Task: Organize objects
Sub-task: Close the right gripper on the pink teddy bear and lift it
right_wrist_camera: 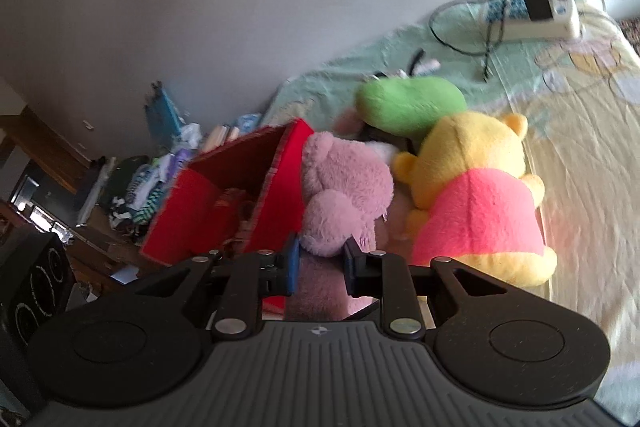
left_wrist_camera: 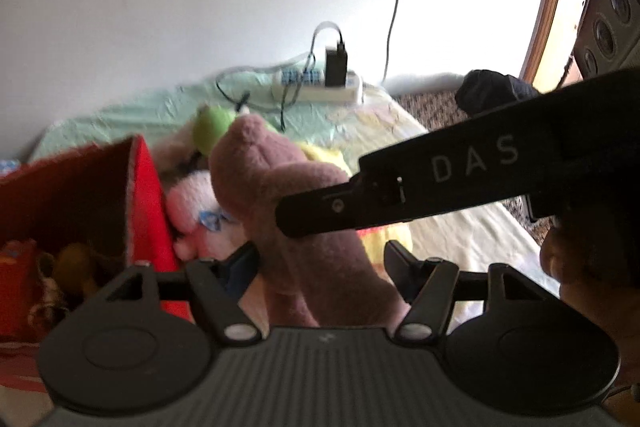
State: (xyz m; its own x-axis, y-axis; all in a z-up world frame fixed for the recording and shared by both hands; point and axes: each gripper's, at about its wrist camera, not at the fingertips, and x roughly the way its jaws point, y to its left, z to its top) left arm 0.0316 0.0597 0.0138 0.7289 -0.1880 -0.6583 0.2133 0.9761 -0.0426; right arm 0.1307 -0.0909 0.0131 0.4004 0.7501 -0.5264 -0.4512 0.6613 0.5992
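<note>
My right tongs (right_wrist_camera: 320, 259) are nearest, clamped on a limb of the pink plush (right_wrist_camera: 344, 195), its soft body squeezed between the two blue pads. The plush stands straight ahead of these tongs, its long axis running away from me and slightly up, leaning against the open red box (right_wrist_camera: 208, 203), which is just to its left. So I judge the coming move to be a lift and a short carry leftward over the box wall.

My left tongs (left_wrist_camera: 320, 259) are apart, one finger either side of the same plush (left_wrist_camera: 280, 187) without pressing it that I can see; the right tool crosses this view from the right. The right hand is therefore the one placed to do the carry.

On the bed (right_wrist_camera: 580, 131) I count at least four plush toys: the pink one, a yellow bear in a red shirt (right_wrist_camera: 476, 195) just right of it, a green one (right_wrist_camera: 408, 103) behind, and a paler pink one (left_wrist_camera: 196, 215) tucked against the box. There is one box, with some things already inside that I cannot make out. One power strip (right_wrist_camera: 536, 15) lies well apart at the far end.
</note>
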